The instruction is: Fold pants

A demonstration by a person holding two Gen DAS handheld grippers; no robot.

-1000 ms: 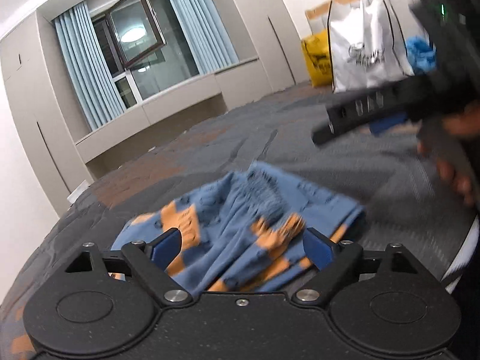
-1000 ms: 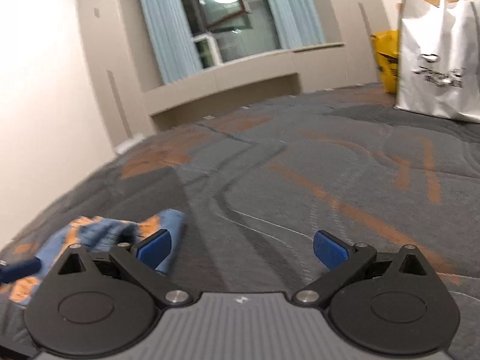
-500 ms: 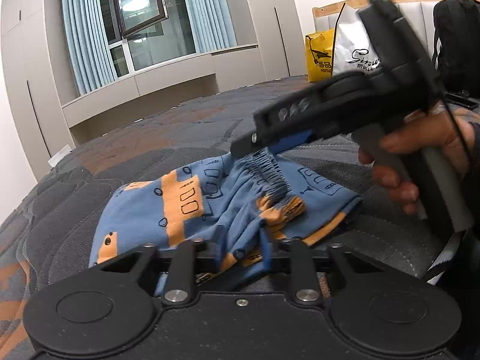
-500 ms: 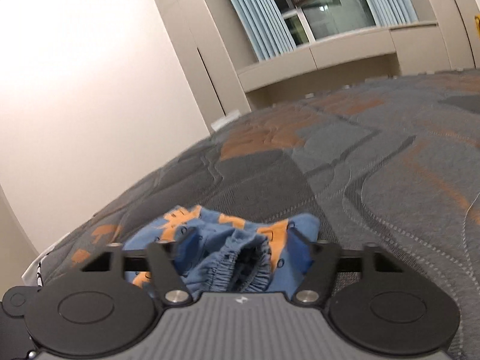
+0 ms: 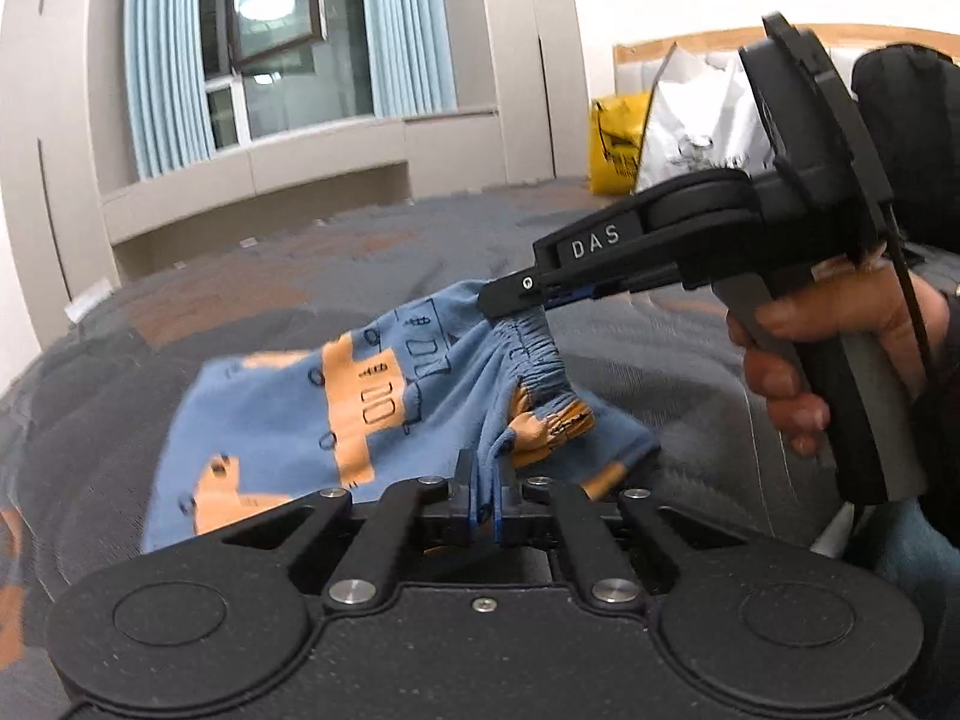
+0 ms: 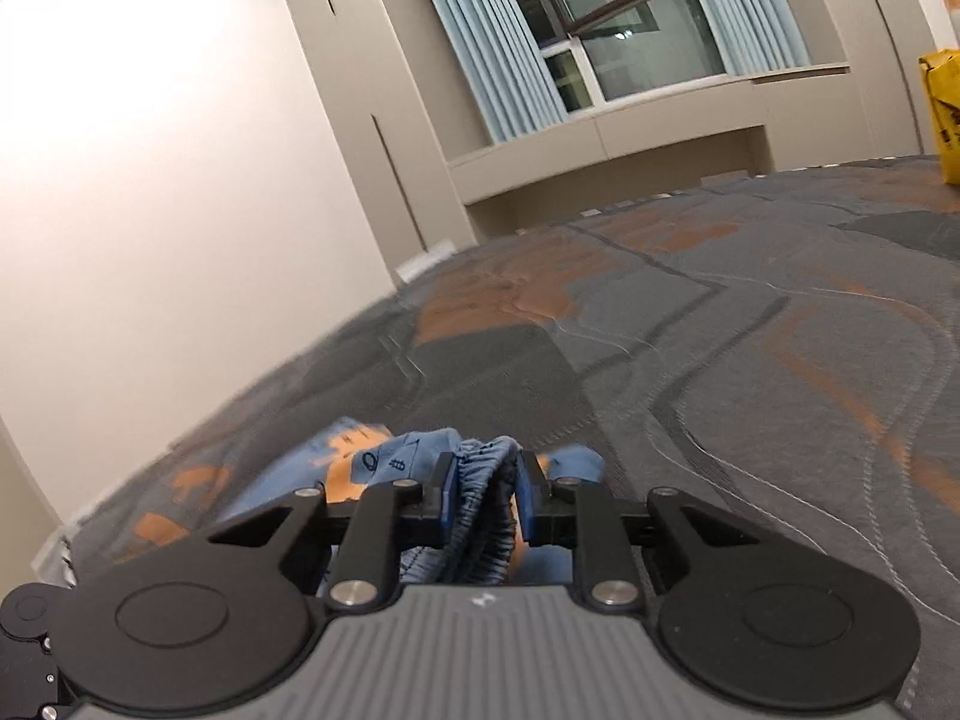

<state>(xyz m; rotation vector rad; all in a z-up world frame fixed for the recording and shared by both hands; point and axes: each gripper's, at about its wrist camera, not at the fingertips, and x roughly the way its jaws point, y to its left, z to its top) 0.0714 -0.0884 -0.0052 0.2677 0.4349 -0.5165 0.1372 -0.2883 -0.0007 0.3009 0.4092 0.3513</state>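
Note:
Small blue pants with orange patches lie crumpled on a grey and orange quilted bed. My left gripper is shut on a thin fold of the pants at their near edge. In the left wrist view my right gripper, held by a hand, pinches the gathered elastic waistband and lifts it a little. In the right wrist view the right gripper has its jaws closing on the bunched waistband, with both blue pads pressed on the cloth.
A white bag and a yellow bag stand at the bed's far right by a wooden headboard. A window with blue curtains and a beige ledge face the bed. A white wall runs along the bed's left side.
Both grippers went from wide open to closed on the pants. The right gripper swung left over the pants, took the waistband and raised it slightly.

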